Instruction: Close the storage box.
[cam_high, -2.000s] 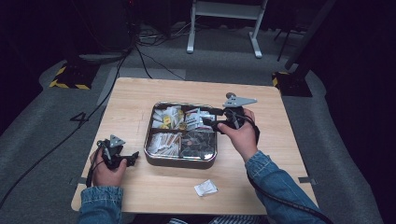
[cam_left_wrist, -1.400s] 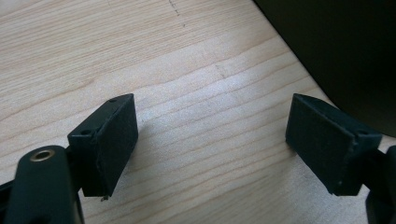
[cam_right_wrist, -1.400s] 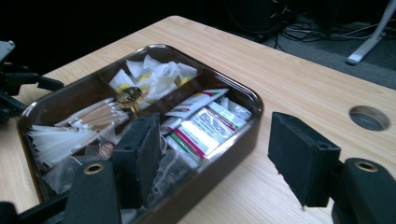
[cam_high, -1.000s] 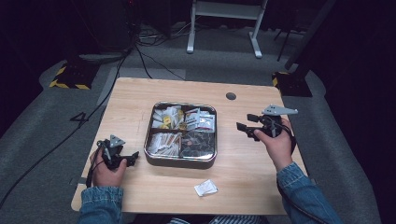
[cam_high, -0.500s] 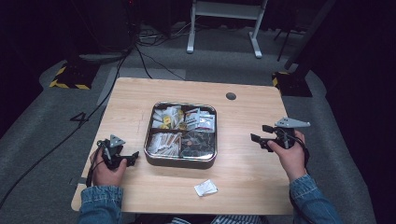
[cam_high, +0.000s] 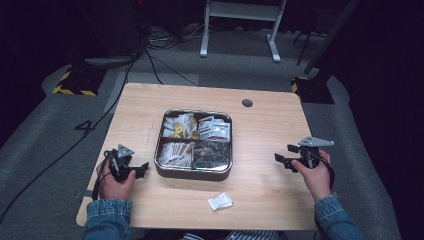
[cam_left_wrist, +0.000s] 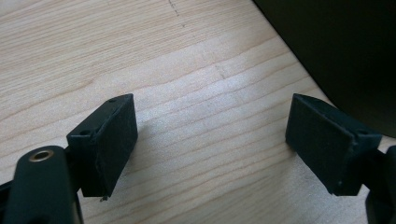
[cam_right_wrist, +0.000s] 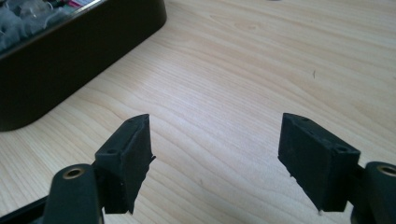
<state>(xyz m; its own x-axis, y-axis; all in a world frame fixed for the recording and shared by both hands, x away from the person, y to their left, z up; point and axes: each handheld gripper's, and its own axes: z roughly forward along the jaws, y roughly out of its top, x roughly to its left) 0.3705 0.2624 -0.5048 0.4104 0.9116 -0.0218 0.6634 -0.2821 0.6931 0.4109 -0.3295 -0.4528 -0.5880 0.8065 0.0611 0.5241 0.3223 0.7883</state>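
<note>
A square metal tin (cam_high: 194, 172) with four compartments of small packets stands mid-table. Its dark wall shows in the right gripper view (cam_right_wrist: 70, 60) and in the left gripper view (cam_left_wrist: 345, 51). My left gripper (cam_high: 142, 169) rests on the table left of the tin, jaws open and nothing between them (cam_left_wrist: 212, 149). My right gripper (cam_high: 281, 160) sits low over the table to the right of the tin, well apart from it. Its jaws have just been opening and stand wide with only bare wood between them (cam_right_wrist: 215, 161). A small white packet (cam_high: 220, 201) lies near the front edge.
A round dark cable hole (cam_high: 247, 103) sits at the back of the wooden table (cam_high: 260, 135). Beyond the table are grey floor, cables and a white stand (cam_high: 240, 20). Bare wood lies on both sides of the tin.
My right gripper left the tin's top right compartment, swung right and came down toward the table's right side. The left gripper kept still.
</note>
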